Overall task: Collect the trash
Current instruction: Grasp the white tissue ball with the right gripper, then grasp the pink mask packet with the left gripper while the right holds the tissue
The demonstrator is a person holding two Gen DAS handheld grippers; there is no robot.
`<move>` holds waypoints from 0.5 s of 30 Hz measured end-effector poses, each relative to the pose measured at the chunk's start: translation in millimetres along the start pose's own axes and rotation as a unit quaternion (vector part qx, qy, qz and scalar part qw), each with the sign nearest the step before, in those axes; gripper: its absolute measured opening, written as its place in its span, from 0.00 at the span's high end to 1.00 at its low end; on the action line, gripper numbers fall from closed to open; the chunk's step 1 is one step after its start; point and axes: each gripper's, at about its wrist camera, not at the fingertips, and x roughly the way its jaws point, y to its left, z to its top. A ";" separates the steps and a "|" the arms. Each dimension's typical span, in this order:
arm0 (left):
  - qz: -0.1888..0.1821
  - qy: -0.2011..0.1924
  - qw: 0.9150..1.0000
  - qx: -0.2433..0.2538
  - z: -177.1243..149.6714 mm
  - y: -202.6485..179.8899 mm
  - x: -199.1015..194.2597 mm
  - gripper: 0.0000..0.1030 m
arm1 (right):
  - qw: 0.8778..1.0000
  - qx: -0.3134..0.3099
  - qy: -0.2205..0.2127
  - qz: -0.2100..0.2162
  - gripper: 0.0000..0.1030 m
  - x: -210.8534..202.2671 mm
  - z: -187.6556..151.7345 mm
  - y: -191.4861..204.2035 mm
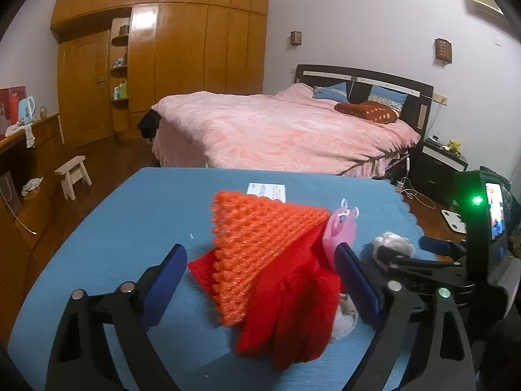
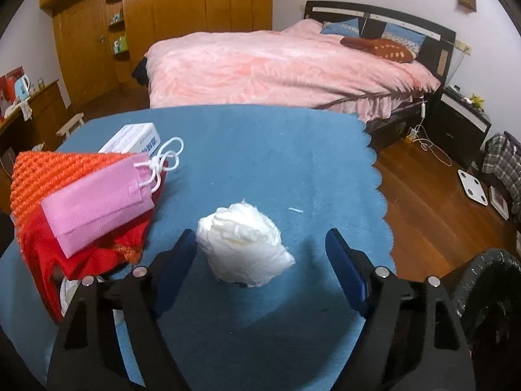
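A crumpled white tissue ball (image 2: 244, 249) lies on the blue table cloth (image 2: 276, 150), between the open fingers of my right gripper (image 2: 260, 254), nearer the left finger. A pile sits at the left: an orange knitted mesh (image 2: 49, 172), red cloth (image 2: 81, 257) and a folded pink face mask (image 2: 97, 205) with white ear loops. My left gripper (image 1: 260, 260) is open around this pile: the orange mesh (image 1: 260, 244) and red cloth (image 1: 293, 309) lie between its fingers, the pink mask (image 1: 338, 228) by the right finger. The tissue ball (image 1: 394, 244) and right gripper (image 1: 420, 254) show at right.
A white box (image 2: 136, 137) lies behind the pile. A black-lined trash bin (image 2: 488, 293) stands off the table's right edge on the wooden floor. A bed with a pink cover (image 2: 276, 65), a nightstand (image 2: 462, 123), a wardrobe (image 1: 162, 65) and a small stool (image 1: 73, 172) lie beyond.
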 end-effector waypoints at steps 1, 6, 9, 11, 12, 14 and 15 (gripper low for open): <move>-0.002 -0.001 1.000 0.001 -0.5 -1.1 -0.5 0.14 | 1.000 -0.002 0.001 0.004 0.33 0.5 -0.7 1.1; -0.015 0.001 1.000 0.010 0.5 -11.2 -0.3 0.21 | 0.999 -0.018 0.009 0.026 0.57 1.1 -1.8 7.2; -0.021 0.004 1.000 0.014 1.3 -18.0 1.2 0.26 | 0.999 -0.006 0.005 0.034 0.64 -1.2 -1.7 2.5; -0.027 0.005 0.999 0.017 1.1 -21.8 1.8 0.30 | 0.999 0.007 0.004 0.041 0.67 -3.8 -1.7 -2.0; -0.029 0.006 0.999 0.018 1.1 -23.2 2.1 0.31 | 0.999 0.011 0.001 0.039 0.67 -6.9 -2.2 -4.1; -0.036 0.007 0.999 0.024 2.3 -29.6 4.0 0.36 | 0.999 0.021 -0.006 0.036 0.67 -12.5 -2.3 -8.4; -0.039 0.007 0.999 0.027 2.7 -32.5 5.0 0.37 | 0.999 0.025 -0.009 0.033 0.67 -15.6 -2.3 -11.1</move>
